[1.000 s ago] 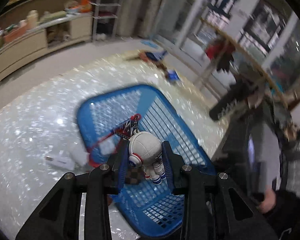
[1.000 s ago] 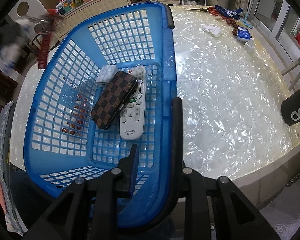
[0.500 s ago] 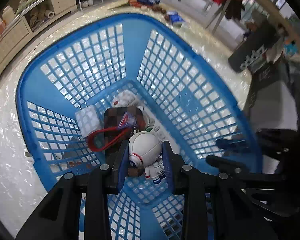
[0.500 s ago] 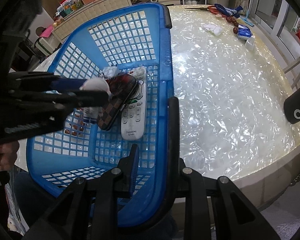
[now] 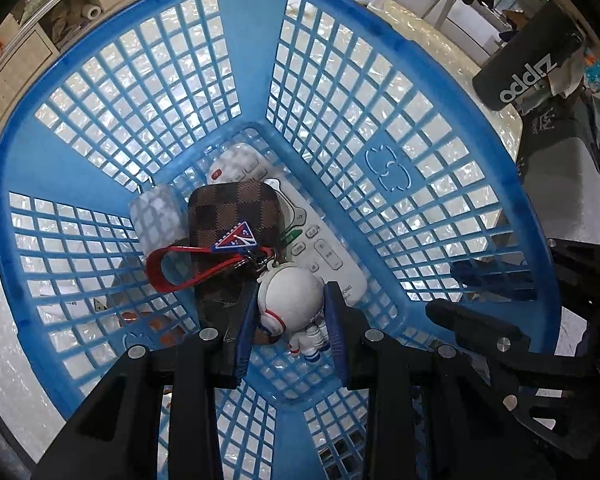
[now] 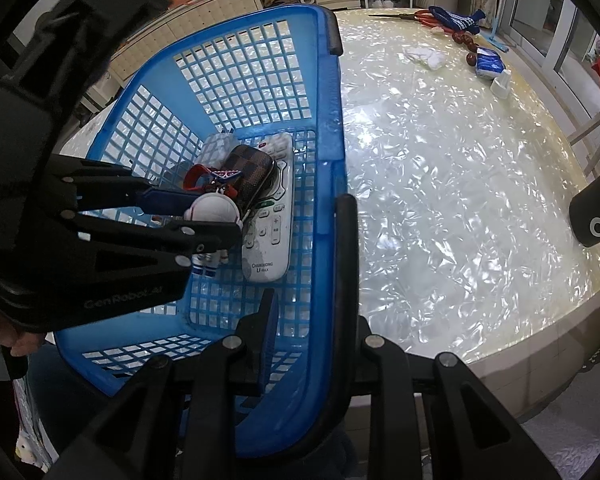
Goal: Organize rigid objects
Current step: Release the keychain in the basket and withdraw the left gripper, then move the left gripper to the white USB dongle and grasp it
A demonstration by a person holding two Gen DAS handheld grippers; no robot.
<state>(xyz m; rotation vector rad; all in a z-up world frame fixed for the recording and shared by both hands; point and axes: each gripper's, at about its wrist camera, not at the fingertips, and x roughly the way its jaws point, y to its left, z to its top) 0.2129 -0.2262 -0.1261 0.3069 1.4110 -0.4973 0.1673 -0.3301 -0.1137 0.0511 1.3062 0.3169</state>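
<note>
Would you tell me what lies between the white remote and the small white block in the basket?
The brown checkered case lies between the white remote and white block, overlapping the remote; the left wrist view shows this best.

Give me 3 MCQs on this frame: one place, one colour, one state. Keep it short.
1. Where does the checkered case lie?
A. on the table beside the basket
B. in the blue basket, partly over the white remote
C. clamped in the right hand-held gripper

2. What colour is the strap loop on the astronaut keychain?
A. red
B. green
C. yellow

3. What is the left hand-held gripper doing?
A. open, with nothing between its fingers
B. shut on the remote
C. shut on the astronaut keychain, inside the basket

Answers:
1 B, the case sits on the basket floor across the remote.
2 A, the loop lying over the case is red.
3 C, both pads press the figure's sides.
</note>
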